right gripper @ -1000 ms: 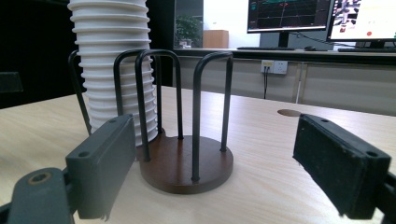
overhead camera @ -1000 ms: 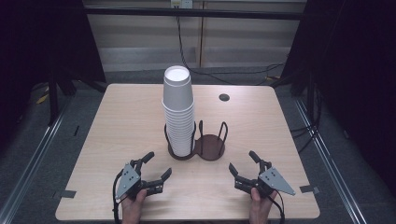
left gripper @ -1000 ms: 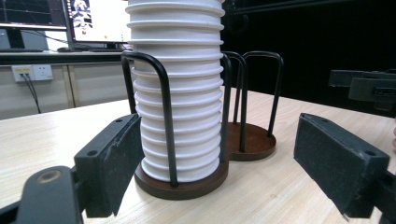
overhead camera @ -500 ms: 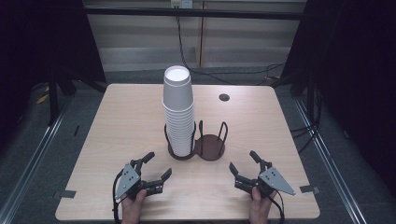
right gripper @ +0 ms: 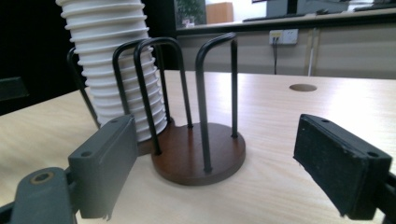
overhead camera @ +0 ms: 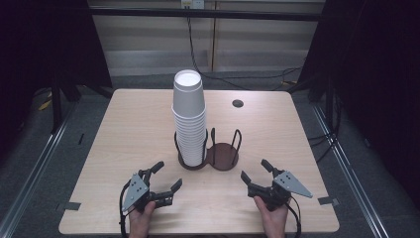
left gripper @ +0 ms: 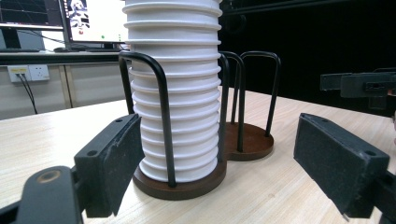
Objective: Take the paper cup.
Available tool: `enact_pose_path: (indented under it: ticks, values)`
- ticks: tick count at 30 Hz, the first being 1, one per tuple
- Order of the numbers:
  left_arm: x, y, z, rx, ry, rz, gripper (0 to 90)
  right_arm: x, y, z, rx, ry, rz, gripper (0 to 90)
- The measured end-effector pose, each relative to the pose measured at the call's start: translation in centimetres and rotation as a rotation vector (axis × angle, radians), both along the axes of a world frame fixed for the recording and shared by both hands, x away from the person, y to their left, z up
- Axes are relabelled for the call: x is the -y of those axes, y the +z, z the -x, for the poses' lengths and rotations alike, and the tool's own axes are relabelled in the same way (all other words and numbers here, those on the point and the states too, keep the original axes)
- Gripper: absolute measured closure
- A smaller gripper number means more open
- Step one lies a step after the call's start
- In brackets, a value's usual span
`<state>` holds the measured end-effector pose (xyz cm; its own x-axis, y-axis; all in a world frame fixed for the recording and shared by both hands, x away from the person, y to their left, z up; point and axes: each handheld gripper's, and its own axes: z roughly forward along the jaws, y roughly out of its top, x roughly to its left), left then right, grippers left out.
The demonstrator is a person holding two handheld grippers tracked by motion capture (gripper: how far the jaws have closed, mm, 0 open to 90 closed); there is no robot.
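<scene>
Both grippers rest low on the table [overhead camera: 124,124] with jaws spread and nothing between them: the left gripper [overhead camera: 165,177] and the right gripper [overhead camera: 255,169]. Just ahead of the fingertips, between the two, stands the brown two-ring holder [overhead camera: 225,154]. The tall stack of white cups [overhead camera: 189,116] sits upright in its ring nearer the left gripper's fingers, apart from both.

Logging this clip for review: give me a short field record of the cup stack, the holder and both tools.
cup stack: white cups, nested, upright in holder's left ring
holder: two-ring wire holder at table centre; right ring empty
left tool: open, empty, resting near table's front edge, apart from holder
right tool: open, empty, near front edge, apart from holder
table: wooden table
</scene>
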<state>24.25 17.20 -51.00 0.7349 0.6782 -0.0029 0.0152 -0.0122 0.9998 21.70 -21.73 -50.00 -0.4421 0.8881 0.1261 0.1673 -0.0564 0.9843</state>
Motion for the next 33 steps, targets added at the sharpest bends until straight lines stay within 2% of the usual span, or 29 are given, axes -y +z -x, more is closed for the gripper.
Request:
enact_pose_path:
  ticks: [4, 6, 9, 12, 14, 18, 23, 29, 33]
  values:
    - [0.0, 0.0, 0.0, 0.0, -0.001, 0.0, 15.6, -0.3, 0.4, 0.3, 0.034, 0.066, -0.004, 19.6]
    - [0.0, 0.0, 0.0, 0.001, -0.005, 0.001, 15.6, -0.5, 0.8, 0.3, 0.016, 0.093, -0.004, 20.1]
    - [0.0, 0.0, 0.0, 0.0, -0.006, 0.001, 15.6, -0.8, 1.3, 0.3, 0.018, 0.123, -0.009, 21.4]
    - [0.0, 0.0, 0.0, 0.0, -0.006, 0.001, 15.6, -1.0, 2.0, 0.1, -0.019, 0.155, 0.01, 22.0]
    - [0.0, 0.0, 0.0, 0.0, -0.006, 0.0, 15.6, -1.1, 2.4, -0.1, -0.038, 0.162, 0.026, 21.9]
    - [0.0, 0.0, 0.0, 0.0, -0.006, 0.001, 15.6, -1.3, 2.9, -0.2, -0.014, 0.184, 0.018, 21.9]
    - [0.0, 0.0, 0.0, 0.0, -0.006, 0.001, 15.6, -1.5, 3.9, -0.6, -0.006, 0.212, 0.016, 21.9]
    - [0.0, 0.0, 0.0, -0.001, -0.007, 0.0, 15.6, -2.1, 5.6, -1.2, -0.048, 0.242, 0.045, 21.2]
    - [0.0, 0.0, 0.0, 0.0, -0.006, 0.0, 15.6, -2.4, 6.4, -1.7, -0.058, 0.261, 0.025, 21.2]
